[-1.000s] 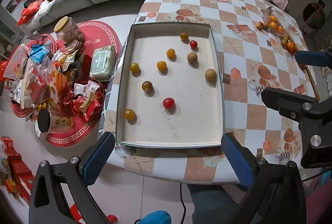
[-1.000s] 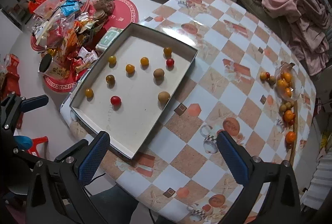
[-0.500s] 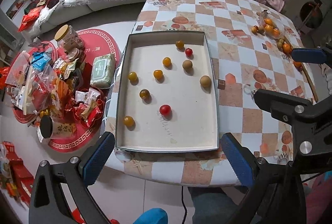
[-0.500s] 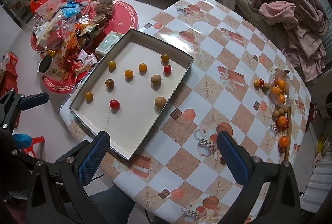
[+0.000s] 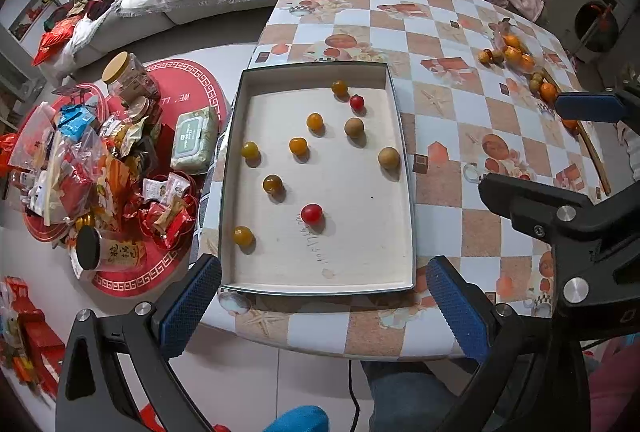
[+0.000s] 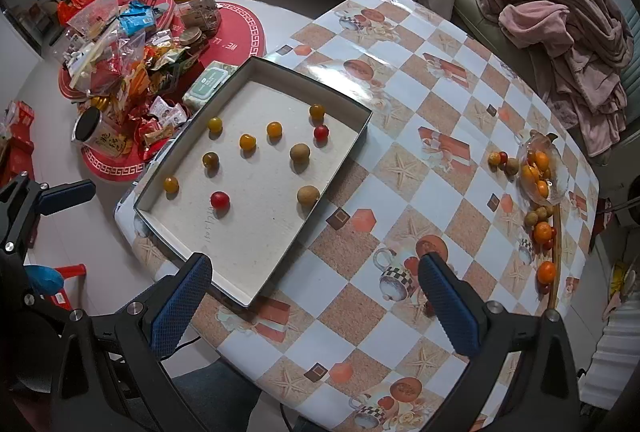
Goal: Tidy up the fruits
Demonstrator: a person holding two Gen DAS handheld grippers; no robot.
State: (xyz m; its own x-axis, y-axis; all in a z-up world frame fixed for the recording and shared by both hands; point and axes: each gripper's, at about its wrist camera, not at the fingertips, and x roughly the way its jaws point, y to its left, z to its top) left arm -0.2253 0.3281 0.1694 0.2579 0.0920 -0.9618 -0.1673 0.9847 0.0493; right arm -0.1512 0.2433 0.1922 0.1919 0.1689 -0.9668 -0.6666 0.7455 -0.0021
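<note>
Left wrist view: the left gripper [image 5: 324, 296] is hovering at the bottom of the frame with its jaws spread wide and holding nothing, its blue pads flanking the near edge of the tray [image 5: 404, 167]. The tray is sitting in the centre of the frame on the checkered table [image 5: 440, 39]. Loose fruits are lying apart on the tray floor: a red tomato [image 5: 311, 213] at lower centre, a second red one [image 5: 357, 101] near the top, two brown round fruits [image 5: 354, 127] toward the right side, and several yellow-orange ones, including one [image 5: 243, 235] in the lower left corner of the tray. A further pile of fruit [image 5: 516, 57] is resting at the upper right of the frame on the table, well apart from the tray. The right gripper [image 5: 586, 107] is showing at the right edge (only one blue finger and its black frame are visible there).

Right wrist view: the right gripper [image 6: 316, 306] is also standing wide open and empty, at the bottom of the frame, over the table's near edge beside the tray's lower corner [image 6: 256, 296]. A clear bowl of oranges [image 6: 538, 171] is lying at the right of the frame. A heap of snack packets [image 6: 120, 71] is covering red mats at the upper left, and a pink blanket [image 6: 560, 15] is lying crumpled at the upper right.
</note>
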